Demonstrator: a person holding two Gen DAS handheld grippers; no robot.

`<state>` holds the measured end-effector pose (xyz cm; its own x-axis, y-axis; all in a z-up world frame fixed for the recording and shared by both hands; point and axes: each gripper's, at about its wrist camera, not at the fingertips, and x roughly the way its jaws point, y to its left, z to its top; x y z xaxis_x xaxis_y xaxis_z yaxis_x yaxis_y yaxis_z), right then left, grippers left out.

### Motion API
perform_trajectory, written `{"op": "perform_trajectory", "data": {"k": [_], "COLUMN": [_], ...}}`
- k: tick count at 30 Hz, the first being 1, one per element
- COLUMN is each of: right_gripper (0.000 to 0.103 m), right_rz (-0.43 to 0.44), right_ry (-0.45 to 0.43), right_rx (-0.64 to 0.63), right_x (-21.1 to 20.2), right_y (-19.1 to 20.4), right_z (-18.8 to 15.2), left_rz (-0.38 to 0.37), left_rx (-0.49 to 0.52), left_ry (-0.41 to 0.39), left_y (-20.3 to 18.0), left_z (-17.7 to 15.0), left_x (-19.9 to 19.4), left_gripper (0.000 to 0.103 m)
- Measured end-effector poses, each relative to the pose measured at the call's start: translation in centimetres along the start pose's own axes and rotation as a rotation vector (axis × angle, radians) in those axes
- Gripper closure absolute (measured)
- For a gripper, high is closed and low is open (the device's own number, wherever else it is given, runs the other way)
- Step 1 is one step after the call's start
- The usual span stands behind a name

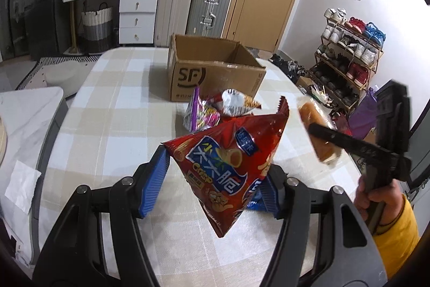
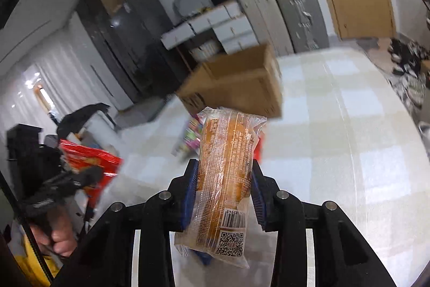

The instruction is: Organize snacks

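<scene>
Open brown cardboard box (image 2: 236,80): motion blur smears it in your right wrist view.
Red crisp bag (image 1: 228,168): it hides your left gripper's right blue pad.
Purple foil packet (image 1: 200,116): the red bag covers its lower part.

Four snack packs show in all: one red chip bag (image 1: 228,166), one wrapped bread roll (image 2: 228,179), one purple packet (image 1: 200,116), and one white packet (image 1: 236,101). One open cardboard box (image 1: 215,71) stands on the single checked table (image 1: 113,104).
</scene>
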<state>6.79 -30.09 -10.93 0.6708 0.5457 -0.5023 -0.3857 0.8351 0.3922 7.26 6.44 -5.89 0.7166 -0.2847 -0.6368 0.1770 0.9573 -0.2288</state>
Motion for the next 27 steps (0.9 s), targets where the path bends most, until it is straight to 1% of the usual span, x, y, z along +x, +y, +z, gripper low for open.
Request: {"op": "perform_trajectory", "data": {"k": [5,7,9,10,13,19,21,22,24,25,26,27], "right_gripper": [0.066,0.066,0.066,0.066,0.066,0.066,0.066,0.066,0.066,0.066,0.066,0.066], "right_rz": [0.095,0.149,0.165,0.165,0.179,0.185,0.179,0.179,0.178,0.177,0.177,0.171], "right_ry": [-0.049,-0.071,-0.081,-0.081,-0.094,-0.104,-0.099,-0.099,-0.094,-0.090,-0.090,-0.086], "right_rx": [-0.018,-0.039,-0.057,-0.057,-0.081,-0.107,-0.123,-0.123,-0.130,-0.129,-0.129,-0.133], "right_x": [-2.2,-3.4,-3.8,-3.8,-4.2,-3.8,-2.9,-2.9,-1.9,-1.0,-1.0,-0.4], "right_y": [2.5,4.2,5.0,5.0,5.8,6.3,6.3,6.3,6.1,5.8,5.8,5.7], "right_z": [2.8,4.6,5.7,5.7,7.2,10.6,12.4,12.4,13.8,14.9,14.9,15.6], "left_rz": [0.006,0.014,0.015,0.009,-0.002,0.000,-0.010,-0.022,-0.052,-0.054,-0.048,-0.043], "left_rx": [0.011,0.027,0.034,0.032,0.024,0.061,0.061,0.049,0.037,0.037,0.041,0.047], "left_ry": [-0.030,-0.046,-0.059,-0.061,-0.069,-0.090,-0.095,-0.098,-0.081,-0.080,-0.082,-0.082], "left_y": [-0.6,-1.0,-1.3,-1.4,-1.4,-2.4,-2.6,-2.6,-2.7,-2.9,-3.0,-3.2], "left_z": [1.9,2.7,3.5,4.0,5.6,9.1,10.3,11.0,12.4,12.8,13.5,13.9], "left_x": [-1.3,-1.8,-2.2,-2.4,-2.5,-1.8,-1.3,-1.0,-0.2,0.1,0.4,0.8], "left_gripper": [0.043,0.043,0.043,0.043,0.043,0.043,0.043,0.043,0.043,0.043,0.043,0.043]}}
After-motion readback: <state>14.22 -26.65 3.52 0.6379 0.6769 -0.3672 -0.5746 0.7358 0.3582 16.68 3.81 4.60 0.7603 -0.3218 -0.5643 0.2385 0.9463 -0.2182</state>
